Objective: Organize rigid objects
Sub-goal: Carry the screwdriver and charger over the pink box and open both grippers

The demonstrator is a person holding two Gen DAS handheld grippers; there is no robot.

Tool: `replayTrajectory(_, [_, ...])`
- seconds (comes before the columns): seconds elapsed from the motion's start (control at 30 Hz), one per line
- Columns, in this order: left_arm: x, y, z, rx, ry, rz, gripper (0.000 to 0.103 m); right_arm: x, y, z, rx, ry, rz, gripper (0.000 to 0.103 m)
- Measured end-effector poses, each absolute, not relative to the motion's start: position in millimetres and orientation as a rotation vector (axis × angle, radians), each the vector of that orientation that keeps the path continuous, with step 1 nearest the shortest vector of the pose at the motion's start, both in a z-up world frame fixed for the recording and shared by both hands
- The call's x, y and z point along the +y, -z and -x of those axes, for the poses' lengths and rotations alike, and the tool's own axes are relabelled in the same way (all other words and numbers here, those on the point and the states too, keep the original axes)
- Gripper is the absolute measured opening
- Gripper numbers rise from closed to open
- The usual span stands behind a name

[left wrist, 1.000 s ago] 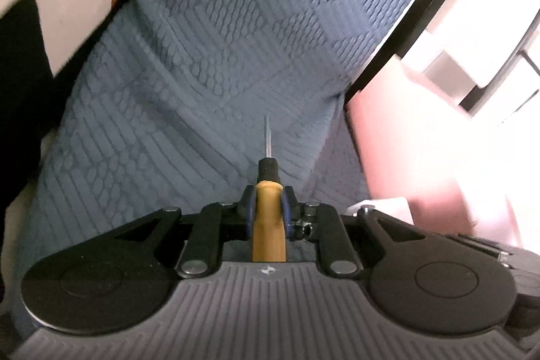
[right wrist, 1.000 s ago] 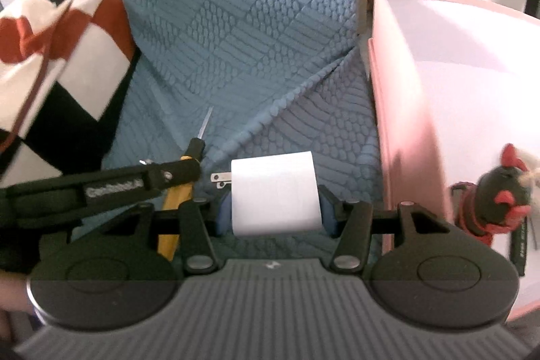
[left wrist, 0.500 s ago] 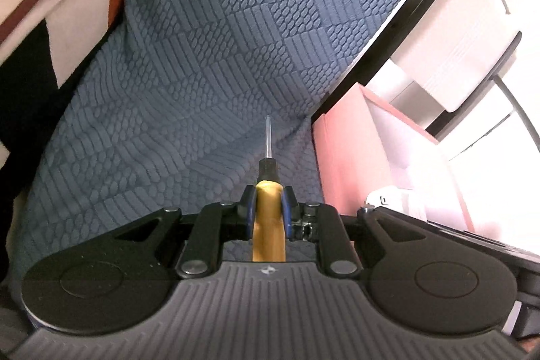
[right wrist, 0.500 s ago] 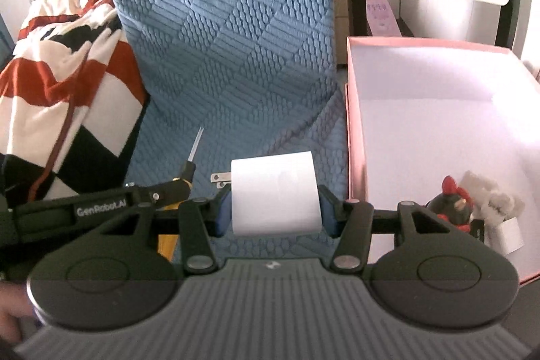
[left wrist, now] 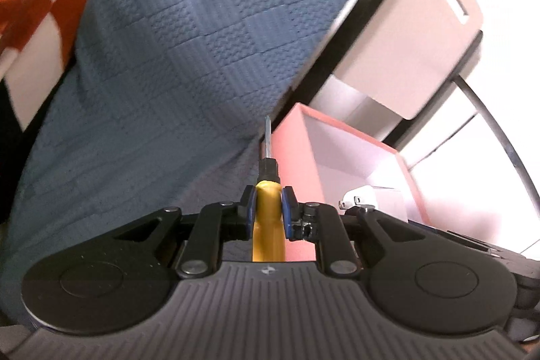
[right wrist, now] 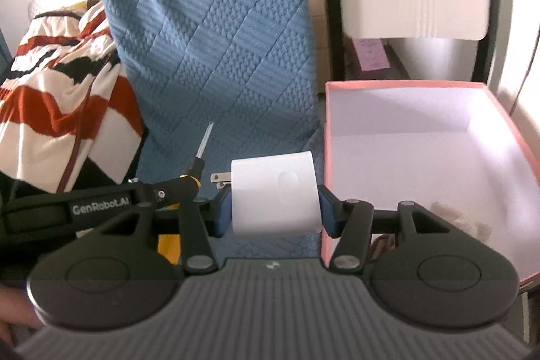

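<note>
Left gripper [left wrist: 266, 206] jaws clamp a yellow-handled screwdriver [left wrist: 268, 191]; right gripper [right wrist: 274, 201] jaws clamp a white charger [right wrist: 273, 196], both probably bound for the pink box [right wrist: 405, 85] at right.

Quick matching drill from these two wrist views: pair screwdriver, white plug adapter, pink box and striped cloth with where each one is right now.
1 screwdriver
2 white plug adapter
3 pink box
4 striped cloth

A far left, beside the blue quilt
B clamped in the left claw
C open, to the right
D clamped in the right claw

Pairs: 1-B, 2-D, 3-C, 4-A
</note>
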State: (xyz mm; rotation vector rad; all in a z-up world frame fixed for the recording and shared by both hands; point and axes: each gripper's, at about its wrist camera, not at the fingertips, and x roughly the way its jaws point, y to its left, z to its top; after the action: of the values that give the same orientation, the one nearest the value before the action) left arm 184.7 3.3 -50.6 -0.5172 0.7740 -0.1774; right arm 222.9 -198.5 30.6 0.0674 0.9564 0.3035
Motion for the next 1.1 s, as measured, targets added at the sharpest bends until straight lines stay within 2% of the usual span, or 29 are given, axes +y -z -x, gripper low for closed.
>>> replayTrajectory(0.6, [-127, 10, -216, 0.758, 0.418, 0.437, 0.019, -311, -50, -217, 0.892, -0.115, -0.101, 0.054])
replayTrajectory(1.1, [-198, 42, -263, 0.878, 0.504, 0.314, 0.019, -375, -21, -230, 0.944, 0.004, -0.079, 0.054])
